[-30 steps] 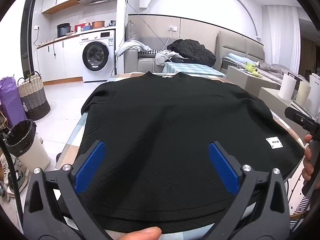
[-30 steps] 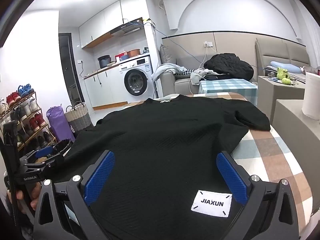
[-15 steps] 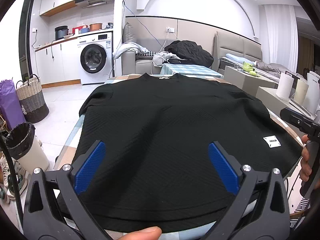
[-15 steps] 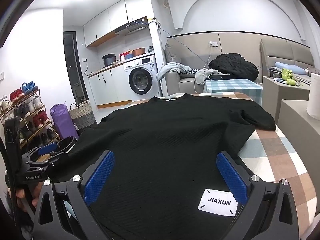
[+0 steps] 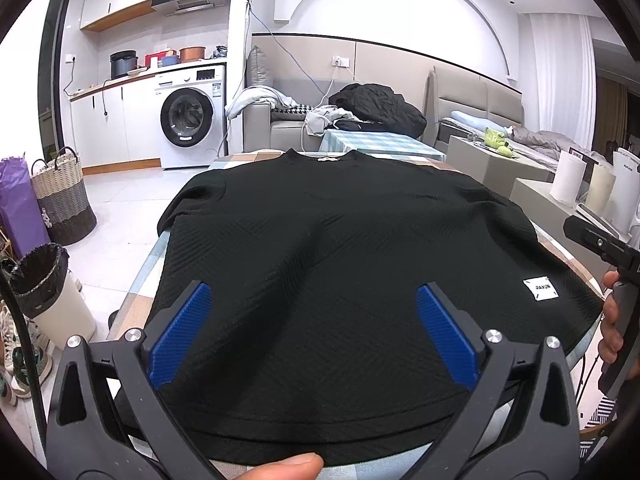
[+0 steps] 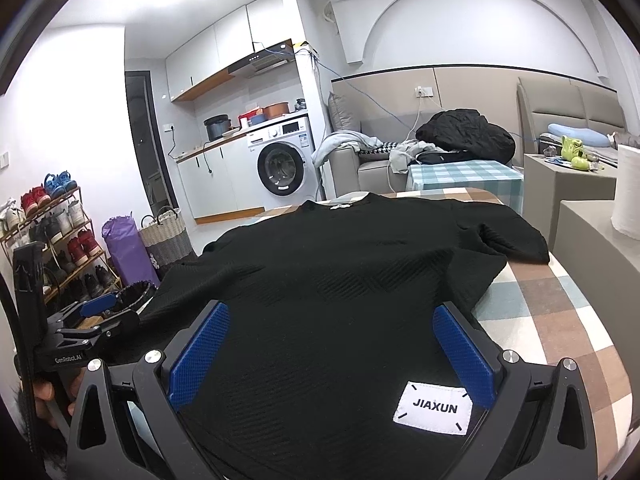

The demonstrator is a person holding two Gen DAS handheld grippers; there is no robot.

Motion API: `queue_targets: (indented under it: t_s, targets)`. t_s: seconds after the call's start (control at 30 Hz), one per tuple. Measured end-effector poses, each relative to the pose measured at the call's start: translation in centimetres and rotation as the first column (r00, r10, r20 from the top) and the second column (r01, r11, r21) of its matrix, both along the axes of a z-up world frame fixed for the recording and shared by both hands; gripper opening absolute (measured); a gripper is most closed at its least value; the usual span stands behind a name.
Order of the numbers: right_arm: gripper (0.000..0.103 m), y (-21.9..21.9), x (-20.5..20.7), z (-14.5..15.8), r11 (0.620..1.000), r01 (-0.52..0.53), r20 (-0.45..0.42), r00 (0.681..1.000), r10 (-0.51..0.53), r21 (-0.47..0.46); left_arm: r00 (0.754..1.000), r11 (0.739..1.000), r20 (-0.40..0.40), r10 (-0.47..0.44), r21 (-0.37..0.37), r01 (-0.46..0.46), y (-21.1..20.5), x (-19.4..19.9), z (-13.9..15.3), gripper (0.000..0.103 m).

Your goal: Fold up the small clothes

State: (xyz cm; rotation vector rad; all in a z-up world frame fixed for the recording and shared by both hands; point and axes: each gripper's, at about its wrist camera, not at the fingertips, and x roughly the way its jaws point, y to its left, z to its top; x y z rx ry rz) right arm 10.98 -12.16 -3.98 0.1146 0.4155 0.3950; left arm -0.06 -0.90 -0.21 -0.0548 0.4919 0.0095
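Shirt (image 5: 352, 280), black, textured knit, lies spread flat on checked tablecloth (image 6: 560, 320), collar at the far end, hem at the near edge. White "JIAXUN" label (image 6: 434, 408) sits near the hem on the right side of the garment.

Left to right:
- Far left, floor level: shoe rack (image 6: 56, 240), purple bag (image 5: 20, 204), woven basket (image 5: 60, 196), bin with black liner (image 5: 48, 288).
- Left gripper (image 5: 312, 336): jaws spread wide, blue pads (image 5: 180, 336) on either side of the hem's left part, hovering just above the cloth; nothing held. A thumb tip (image 5: 284, 466) shows at the bottom edge of the left wrist view.
- Left sleeve hangs over the left table edge.
- Far centre: washing machine (image 5: 192, 116) under a counter, then a sofa (image 6: 372, 160) with a dark garment pile (image 6: 464, 134).
- Right gripper (image 6: 330, 354): jaws equally wide apart, empty, poised over the hem's right part with the label between the pads, close to the right one. Contact with the fabric cannot be told.
- Right sleeve lies on the tablecloth at the far right.
- Far right: paper roll (image 6: 628, 192) on a grey block.
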Motion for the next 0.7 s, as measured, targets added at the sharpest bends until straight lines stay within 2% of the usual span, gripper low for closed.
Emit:
queue_targets:
  t_s: [0.7]
  targets:
    - [0.103, 0.64, -0.70, 0.27, 1.000, -0.011, 0.010, 1.000, 0.011, -0.022, 1.000, 1.000, 0.008, 0.015, -0.011, -0.015, 0.22, -0.30, 0.77, 0.102]
